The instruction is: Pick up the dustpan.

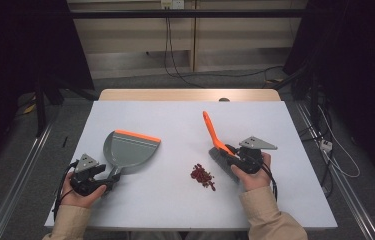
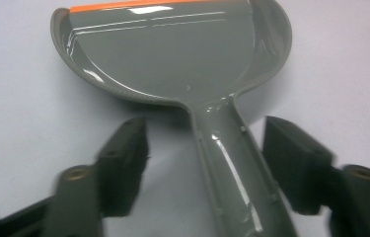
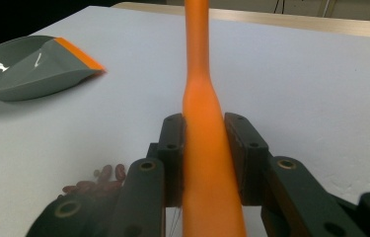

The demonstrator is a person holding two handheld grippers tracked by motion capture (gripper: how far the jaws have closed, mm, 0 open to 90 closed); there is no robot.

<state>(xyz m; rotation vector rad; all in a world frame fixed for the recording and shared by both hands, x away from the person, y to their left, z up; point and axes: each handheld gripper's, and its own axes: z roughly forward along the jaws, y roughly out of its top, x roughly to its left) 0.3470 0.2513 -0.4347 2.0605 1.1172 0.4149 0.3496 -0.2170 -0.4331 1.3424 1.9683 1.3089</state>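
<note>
**Dustpan handle not yet pinched; brush clamped**

High view: forearms at bottom edge. Left gripper (image 1: 109, 184) at the grey dustpan (image 1: 130, 149) handle, lower left. Right gripper (image 1: 231, 159) holds the orange-handled brush (image 1: 216, 140), right of centre; red beans (image 1: 203, 176) piled just beside its bristles.

Left gripper view: jaws half-open, straddling the handle (image 2: 232, 163), gaps both sides. Off-centre closing could twist the pan.

Right gripper view: jaws clamped on the brush handle (image 3: 207, 148). A hard sweep could scatter beans. White table (image 3: 320, 89) between pan and beans unobstructed.
</note>
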